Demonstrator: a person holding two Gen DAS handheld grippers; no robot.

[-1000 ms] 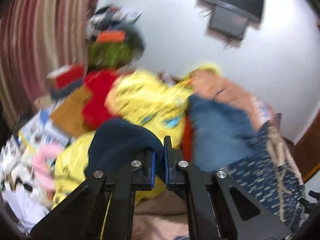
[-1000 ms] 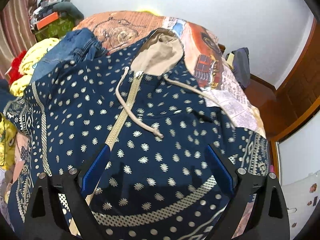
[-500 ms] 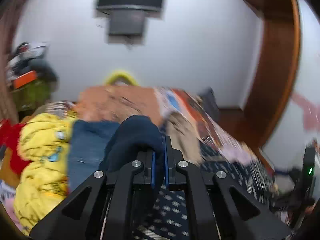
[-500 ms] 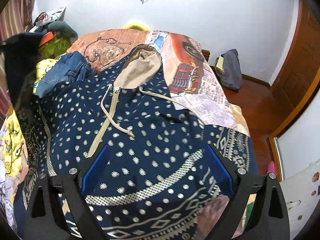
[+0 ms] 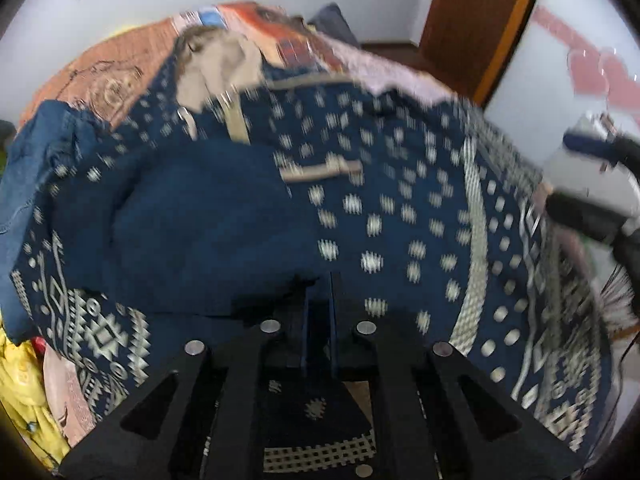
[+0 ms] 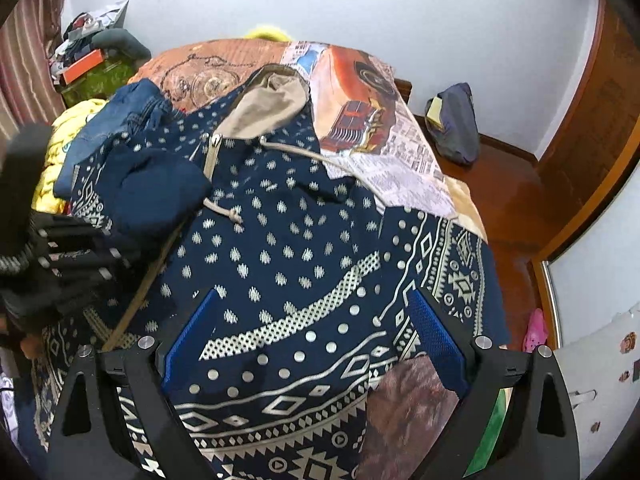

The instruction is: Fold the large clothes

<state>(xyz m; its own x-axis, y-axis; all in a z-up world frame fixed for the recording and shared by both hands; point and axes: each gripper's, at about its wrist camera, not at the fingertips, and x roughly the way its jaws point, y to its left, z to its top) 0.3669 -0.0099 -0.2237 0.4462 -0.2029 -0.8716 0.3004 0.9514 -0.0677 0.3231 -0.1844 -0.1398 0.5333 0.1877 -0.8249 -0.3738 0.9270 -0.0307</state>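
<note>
A navy hoodie (image 6: 288, 248) with pale dots, patterned bands and a tan-lined hood (image 6: 268, 108) lies face up on the bed. Its left sleeve (image 5: 192, 220) is folded across the chest, plain navy side up. My left gripper (image 5: 318, 304) is shut on the end of that sleeve, low over the hoodie's front. From the right wrist view it shows as a black frame (image 6: 60, 256) at the left edge, the sleeve (image 6: 156, 188) bunched beside it. My right gripper (image 6: 316, 320) hangs open above the hem band, nothing between its blue pads (image 6: 434, 336).
Blue jeans (image 6: 124, 116) and a yellow garment (image 6: 60, 152) lie piled left of the hoodie. The printed bedspread (image 6: 360, 92) shows beyond the hood. A dark bag (image 6: 454, 124) sits on the wooden floor at the right, near a wooden door frame (image 6: 592, 184).
My left gripper swung from the clothes pile on the left across to the hoodie's front and dropped lower, carrying the sleeve. The right gripper drew back a little toward the hem.
</note>
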